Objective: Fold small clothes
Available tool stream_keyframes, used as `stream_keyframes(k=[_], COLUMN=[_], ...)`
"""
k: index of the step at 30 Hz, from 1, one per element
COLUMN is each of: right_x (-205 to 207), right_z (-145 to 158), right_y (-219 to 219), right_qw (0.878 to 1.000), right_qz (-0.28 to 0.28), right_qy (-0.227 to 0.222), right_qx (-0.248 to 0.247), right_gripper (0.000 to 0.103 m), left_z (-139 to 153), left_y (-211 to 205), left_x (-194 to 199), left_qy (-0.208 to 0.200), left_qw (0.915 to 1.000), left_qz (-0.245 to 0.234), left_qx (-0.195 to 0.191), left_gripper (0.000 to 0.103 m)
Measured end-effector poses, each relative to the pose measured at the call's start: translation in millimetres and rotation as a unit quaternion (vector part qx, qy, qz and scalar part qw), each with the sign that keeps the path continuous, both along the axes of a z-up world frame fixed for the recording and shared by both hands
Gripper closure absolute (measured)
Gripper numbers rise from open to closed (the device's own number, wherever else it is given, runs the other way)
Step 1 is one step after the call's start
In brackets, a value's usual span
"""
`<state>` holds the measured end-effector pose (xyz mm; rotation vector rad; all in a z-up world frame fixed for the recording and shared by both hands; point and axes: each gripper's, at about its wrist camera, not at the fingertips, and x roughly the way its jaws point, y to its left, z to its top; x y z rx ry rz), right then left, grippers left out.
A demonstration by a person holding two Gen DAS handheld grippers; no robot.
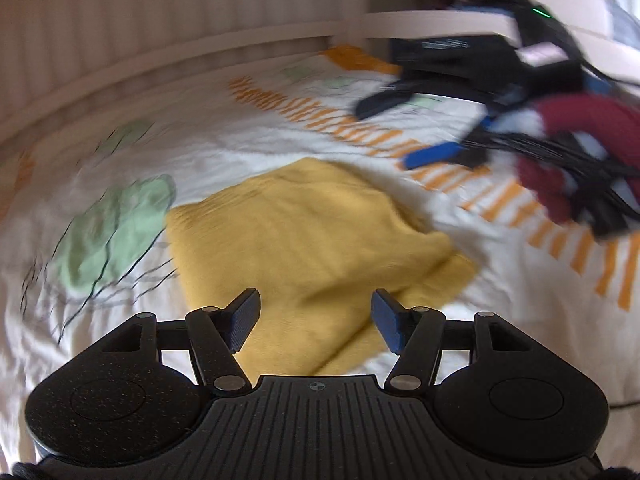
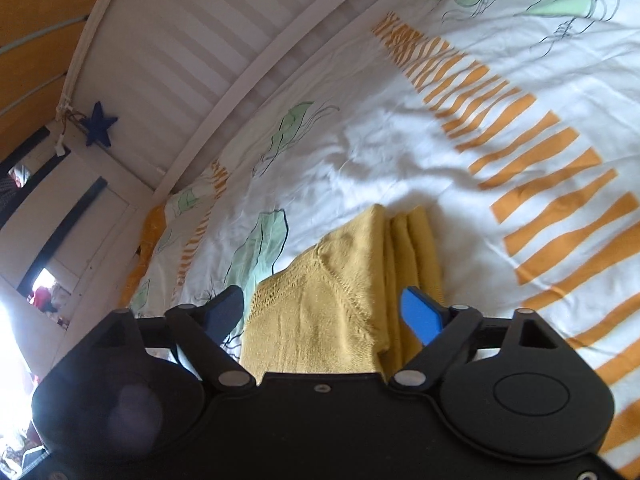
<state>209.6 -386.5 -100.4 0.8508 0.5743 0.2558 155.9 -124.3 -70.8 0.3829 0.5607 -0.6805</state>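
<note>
On the bedspread (image 2: 400, 152) — folded yellow knit (image 2: 340, 288)

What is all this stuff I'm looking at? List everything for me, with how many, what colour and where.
Yellow knit garment: one, mustard yellow, lying partly folded on the bed, in front of both claws.
Bedcover: one, white with orange stripes and green leaf prints, under the garment.
Slatted bed rail: one, white, along the far edge of the bed.
Star ornament: one, dark blue, hanging by the bed corner.
Left claw: one, black with blue pads, open, above the garment's near edge.
Right claw: one, black with blue pads, open, over the garment.
Sleeve: one, dark red, behind the right claw, blurred.
</note>
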Motion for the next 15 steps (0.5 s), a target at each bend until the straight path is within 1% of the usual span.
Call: stream_keyframes(k=[3, 7, 10, 12, 14, 15], right_x=[10, 26, 37, 44, 49, 51], right_z=[-5, -9, -12, -15, -18, -20], right_y=[4, 6, 5, 3, 1, 1], right_qw=[1.0, 0.999, 0.999, 0.999, 0.998, 0.998], right_qz=[0.014, 0.029, 0.037, 0.045, 0.052, 0.054], right_qy=[0.007, 0.017, 0.015, 0.016, 0.019, 0.022], right_qx=[0.001, -0.017, -0.016, -0.008, -0.004, -0.004], right_gripper=[0.018, 0.018, 0.018, 0.021, 0.021, 0.021], left_z=[-7, -13, -17, -18, -20, -21], left_y=[-20, -35, -40, -39, -36, -36], left_x=[-9, -12, -5, 4, 13, 17], left_qy=[-0.012, -0.019, 0.002, 0.028, 0.049, 0.058], left_qw=[0.999, 0.9984, 0.9989, 0.999, 0.9981, 0.9977], left_qz=[-0.04, -0.052, -0.047, -0.032, -0.013, -0.005], left_qx=[0.018, 0.014, 0.0, -0.018, -0.034, -0.036], left_gripper=[0.043, 0.043, 0.043, 0.043, 0.043, 0.043])
